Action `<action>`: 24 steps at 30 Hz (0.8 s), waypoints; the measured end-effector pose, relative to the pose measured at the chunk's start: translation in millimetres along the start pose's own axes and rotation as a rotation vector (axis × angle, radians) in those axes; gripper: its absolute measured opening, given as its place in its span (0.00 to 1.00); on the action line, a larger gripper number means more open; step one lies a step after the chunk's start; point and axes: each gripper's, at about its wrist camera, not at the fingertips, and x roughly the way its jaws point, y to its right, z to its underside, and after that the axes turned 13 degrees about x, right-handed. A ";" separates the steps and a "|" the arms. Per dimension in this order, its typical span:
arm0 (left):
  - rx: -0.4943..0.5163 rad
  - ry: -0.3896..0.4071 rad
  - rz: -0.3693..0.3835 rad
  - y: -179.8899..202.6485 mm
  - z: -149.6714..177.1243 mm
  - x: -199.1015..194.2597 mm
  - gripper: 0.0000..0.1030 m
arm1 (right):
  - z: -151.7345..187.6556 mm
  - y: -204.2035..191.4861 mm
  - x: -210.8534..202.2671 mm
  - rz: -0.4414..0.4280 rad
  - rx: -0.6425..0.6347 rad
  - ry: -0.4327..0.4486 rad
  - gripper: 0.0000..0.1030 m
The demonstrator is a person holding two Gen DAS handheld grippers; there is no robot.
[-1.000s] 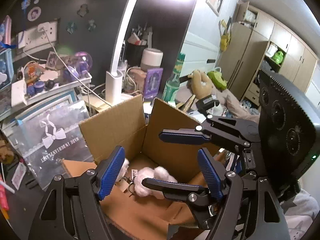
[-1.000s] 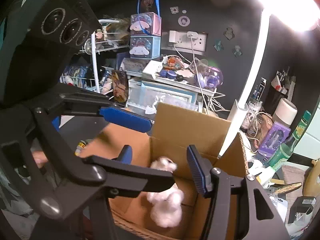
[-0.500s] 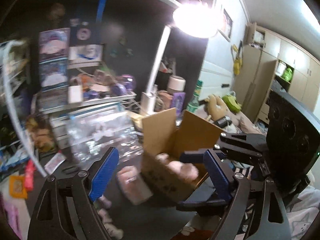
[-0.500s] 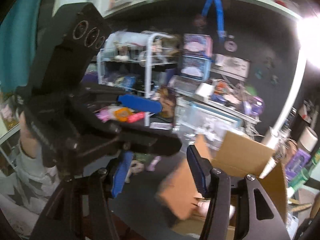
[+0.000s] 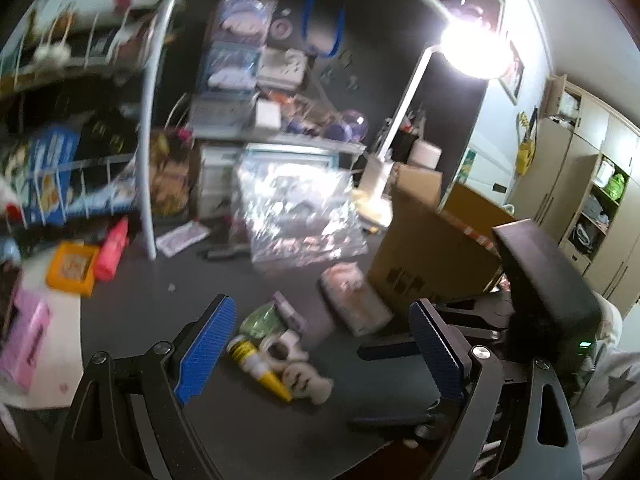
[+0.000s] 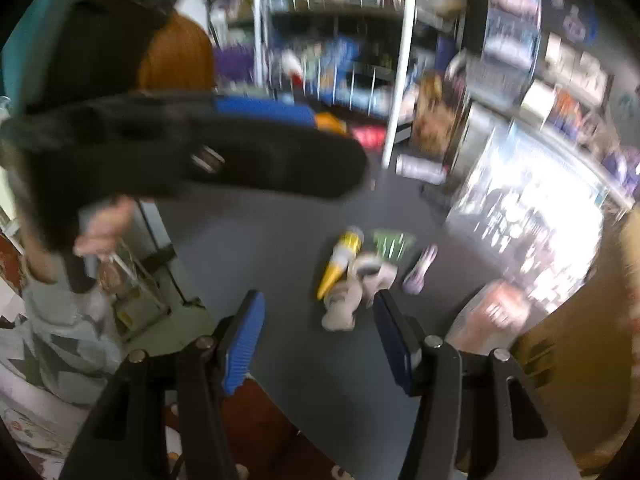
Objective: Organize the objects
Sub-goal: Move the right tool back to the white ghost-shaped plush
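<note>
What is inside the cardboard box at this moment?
Nothing inside shows. The left view sees the box only from outside, its near wall and raised flap hiding the interior; the right view catches just its outer side. A pink packet lies on the desk beside it.

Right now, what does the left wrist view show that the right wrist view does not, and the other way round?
Only the left wrist view shows the lit desk lamp, the wardrobes and the orange tray on the dark table.

Only the right wrist view shows the person's bare hand under the left gripper.

Both show the yellow tube, the green packet, the pink pack, the cardboard box and the shiny plastic bag. The left gripper is opening with nothing between its jaws; the right gripper is also empty.
</note>
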 end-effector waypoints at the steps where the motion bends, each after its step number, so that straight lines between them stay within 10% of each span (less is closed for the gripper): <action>1: -0.009 -0.009 0.002 -4.1 6.7 4.1 0.85 | 2.9 2.4 9.2 0.007 0.007 -0.021 0.52; 10: -0.051 -0.084 0.009 -21.0 35.7 30.0 0.85 | 7.1 26.5 59.7 0.039 0.067 -0.119 0.51; 24: -0.062 -0.127 0.020 -17.2 43.8 46.6 0.85 | 2.8 22.8 64.8 0.030 0.031 -0.086 0.17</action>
